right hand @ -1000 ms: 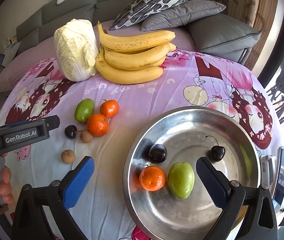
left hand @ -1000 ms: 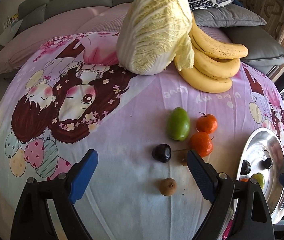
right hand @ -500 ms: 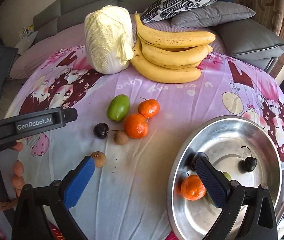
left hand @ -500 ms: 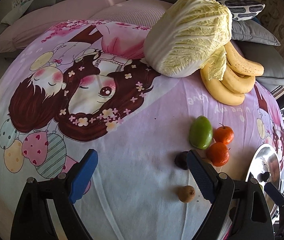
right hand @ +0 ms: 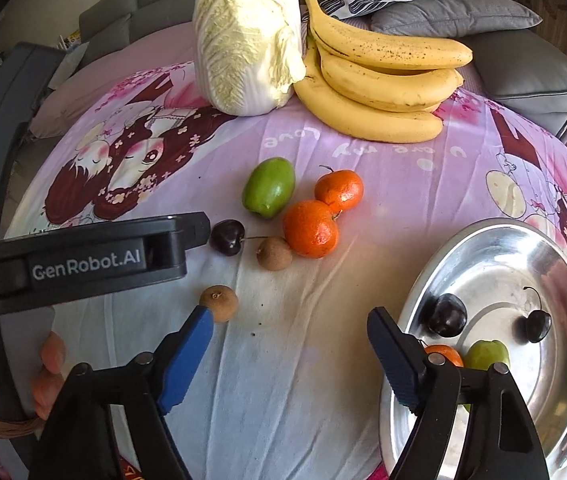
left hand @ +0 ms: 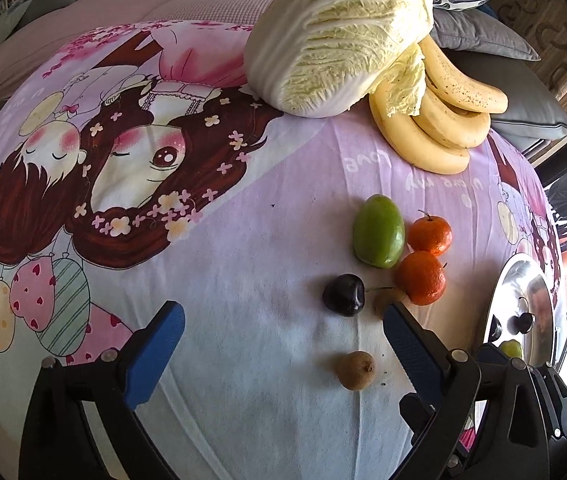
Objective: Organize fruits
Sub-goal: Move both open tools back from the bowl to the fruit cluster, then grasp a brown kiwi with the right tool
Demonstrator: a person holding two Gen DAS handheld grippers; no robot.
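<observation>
On the cartoon cloth lie a green fruit (right hand: 268,192), two tangerines (right hand: 310,229), a dark cherry (right hand: 226,237) and two small brown fruits (right hand: 274,253) (right hand: 219,303). The steel bowl (right hand: 479,248) at the right holds two cherries (right hand: 448,314), a tangerine and a green fruit (right hand: 486,354). My right gripper (right hand: 289,342) is open and empty, above the cloth left of the bowl. My left gripper (left hand: 281,334) is open and empty, just short of the cherry (left hand: 343,295) and the brown fruit (left hand: 355,365).
A napa cabbage (right hand: 245,40) and a bunch of bananas (right hand: 379,84) lie at the back of the table. A grey sofa with cushions (right hand: 455,16) stands behind. The left gripper's body (right hand: 83,260) reaches in over the table's left side.
My right gripper has swung left, away from over the bowl toward the loose fruit. My left gripper has shifted left then back right, ending closer to the cherry. Both stay open.
</observation>
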